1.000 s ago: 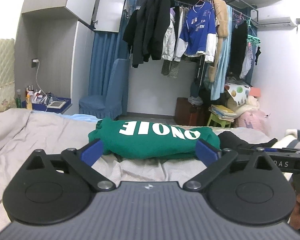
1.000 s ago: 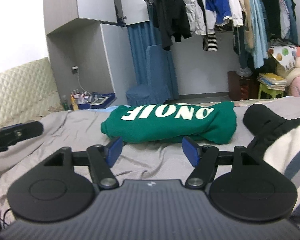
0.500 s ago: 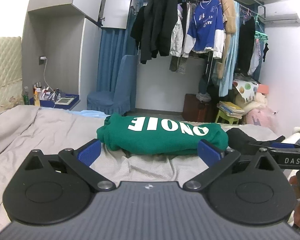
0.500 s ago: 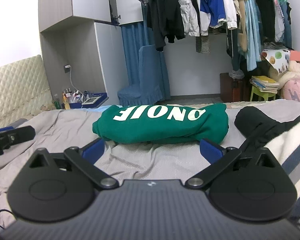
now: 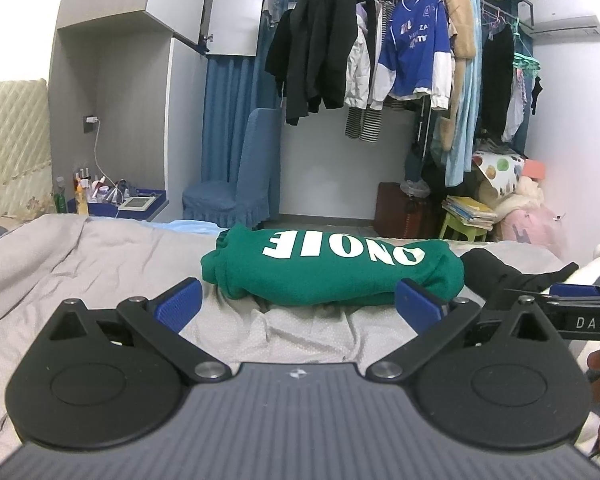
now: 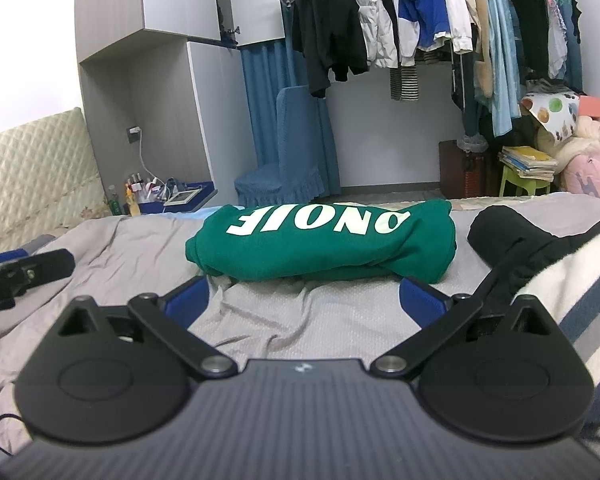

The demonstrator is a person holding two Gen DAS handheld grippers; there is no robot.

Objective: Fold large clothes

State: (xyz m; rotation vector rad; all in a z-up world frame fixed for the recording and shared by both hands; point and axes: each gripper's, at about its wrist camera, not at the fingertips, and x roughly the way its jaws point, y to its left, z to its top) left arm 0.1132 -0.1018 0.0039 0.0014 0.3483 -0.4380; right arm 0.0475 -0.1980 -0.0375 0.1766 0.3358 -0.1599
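- The green sweatshirt (image 5: pixel 332 270) is found folded into a compact bundle on the grey bed sheet (image 5: pixel 100 264), white lettering uppermost, near the far edge of the bed.
- Against the views of a second ago, the bundle is unchanged in shape and place; it is seen smaller and further off in the left wrist view, so a withdrawal of the tools is indicated.
- The right gripper (image 6: pixel 304 300) was narrower a second ago; its fingers are now spread wide and empty.
- The left gripper (image 5: pixel 300 304) is likewise released, nothing held.
- A black garment (image 6: pixel 508 232) lies just beside the bundle.
- The fold is judged complete; the black garment is the probable next item.
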